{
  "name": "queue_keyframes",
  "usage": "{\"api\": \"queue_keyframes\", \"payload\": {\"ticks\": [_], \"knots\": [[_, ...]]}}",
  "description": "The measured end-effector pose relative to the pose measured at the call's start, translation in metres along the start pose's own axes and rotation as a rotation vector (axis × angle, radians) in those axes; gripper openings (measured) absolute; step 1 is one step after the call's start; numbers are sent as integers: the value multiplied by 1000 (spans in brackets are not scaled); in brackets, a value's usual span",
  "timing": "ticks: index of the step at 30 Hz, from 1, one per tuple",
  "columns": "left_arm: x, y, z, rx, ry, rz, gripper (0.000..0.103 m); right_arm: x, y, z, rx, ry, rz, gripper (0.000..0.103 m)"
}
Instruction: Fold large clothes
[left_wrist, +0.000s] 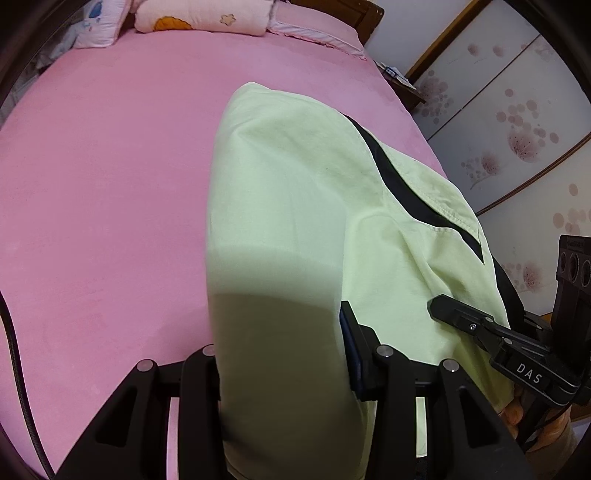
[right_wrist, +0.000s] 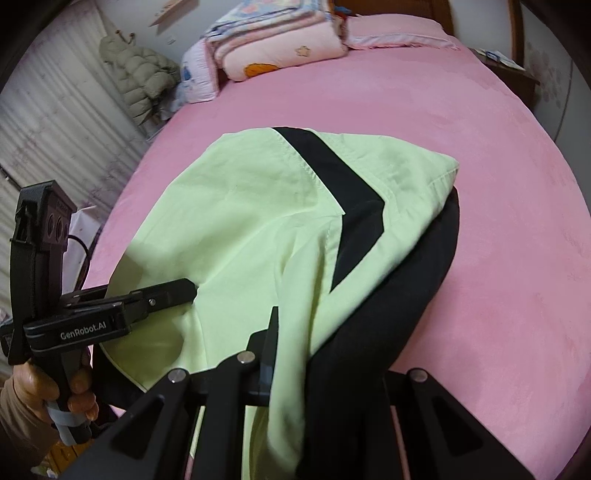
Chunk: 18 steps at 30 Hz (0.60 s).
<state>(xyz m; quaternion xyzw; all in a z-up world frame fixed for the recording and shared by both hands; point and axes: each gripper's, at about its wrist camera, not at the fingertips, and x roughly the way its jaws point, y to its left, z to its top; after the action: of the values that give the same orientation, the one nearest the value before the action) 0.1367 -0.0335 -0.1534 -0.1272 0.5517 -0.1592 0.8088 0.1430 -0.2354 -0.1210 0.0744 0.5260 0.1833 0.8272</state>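
Observation:
A pale green garment (left_wrist: 295, 206) with black panels lies partly on the pink bed (left_wrist: 103, 192), its near end lifted. My left gripper (left_wrist: 284, 354) is shut on the garment's near edge; the cloth drapes over and hides the fingertips. My right gripper (right_wrist: 306, 354) is shut on the same garment (right_wrist: 236, 206) where green meets a black panel (right_wrist: 354, 221). Each gripper shows in the other's view: the right one (left_wrist: 439, 304) at the lower right, the left one (right_wrist: 184, 288) at the lower left, both pinching cloth.
Folded pink quilts and pillows (right_wrist: 280, 48) lie at the head of the bed. A wooden nightstand (left_wrist: 402, 85) stands at the bed's far right. Floral sliding doors (left_wrist: 517, 122) are at right. A puffy coat (right_wrist: 144, 77) hangs on the left wall.

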Motion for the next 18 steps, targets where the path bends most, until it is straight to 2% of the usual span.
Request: {"api": "queue_keyframes", "payload": {"ticks": [5, 10, 18], "knots": [[-54, 22, -6, -22, -27, 36, 40, -10, 52, 6, -56, -9, 38, 13], [-102, 62, -10, -53, -51, 67, 40, -11, 101, 15, -104, -7, 70, 13], [-143, 140, -15, -102, -67, 102, 40, 15, 166, 22, -157, 16, 108, 13]]}}
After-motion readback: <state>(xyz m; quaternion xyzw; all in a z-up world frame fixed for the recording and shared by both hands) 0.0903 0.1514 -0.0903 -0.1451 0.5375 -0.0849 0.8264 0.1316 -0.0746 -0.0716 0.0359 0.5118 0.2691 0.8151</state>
